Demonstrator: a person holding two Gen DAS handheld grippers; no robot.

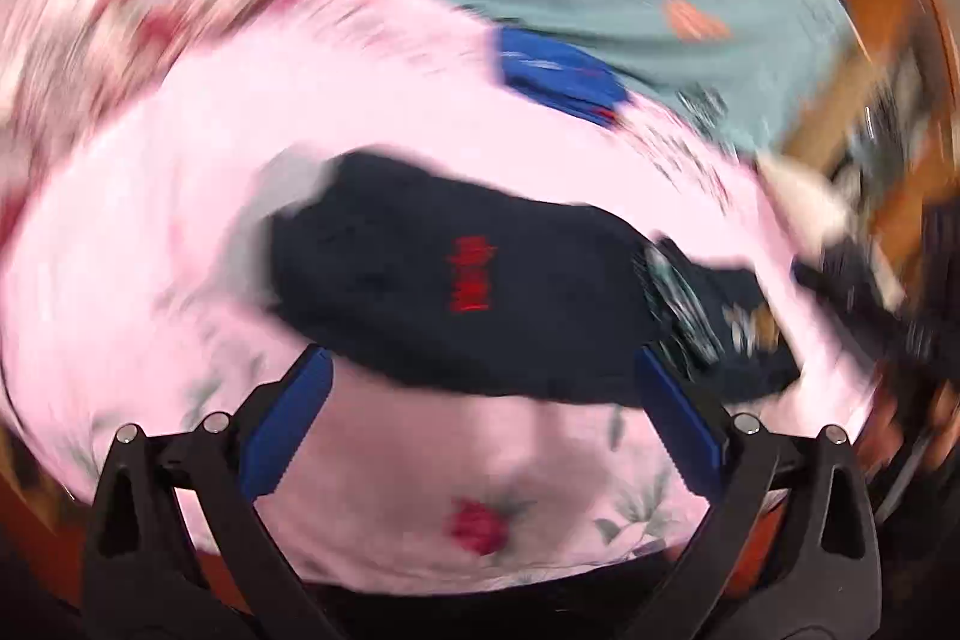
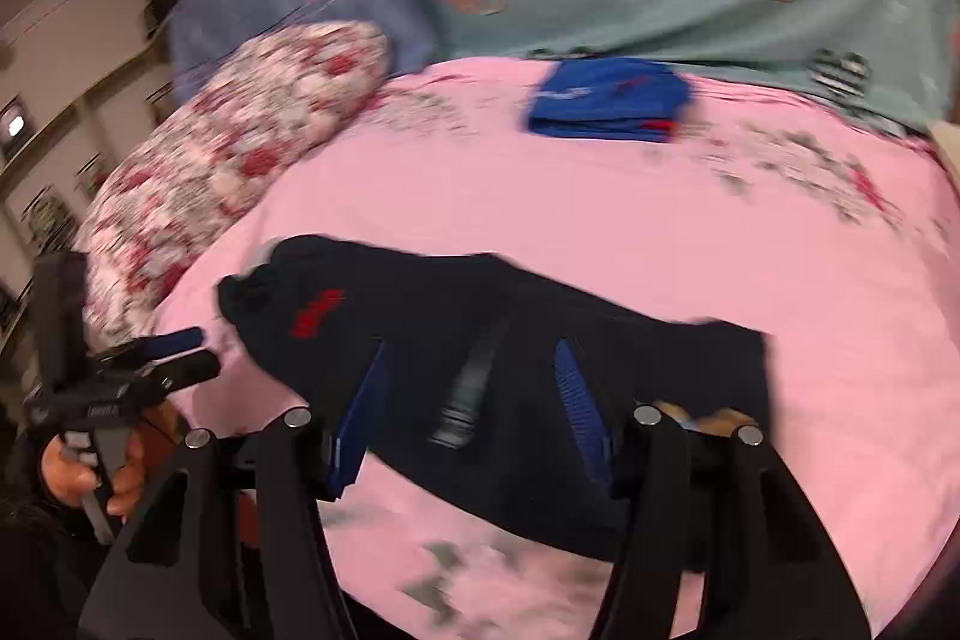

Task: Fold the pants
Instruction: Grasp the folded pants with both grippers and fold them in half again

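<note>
The dark pants lie bunched on the pink bedsheet. Both the left gripper and right gripper have jaws spread, holding nothing — best pinch 2 edges and draw the cloth flat before folding.

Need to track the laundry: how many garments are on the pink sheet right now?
2. The dark pants lie near the front under the right gripper; a folded blue garment sits at the far edge. Others may be out of view.
</note>
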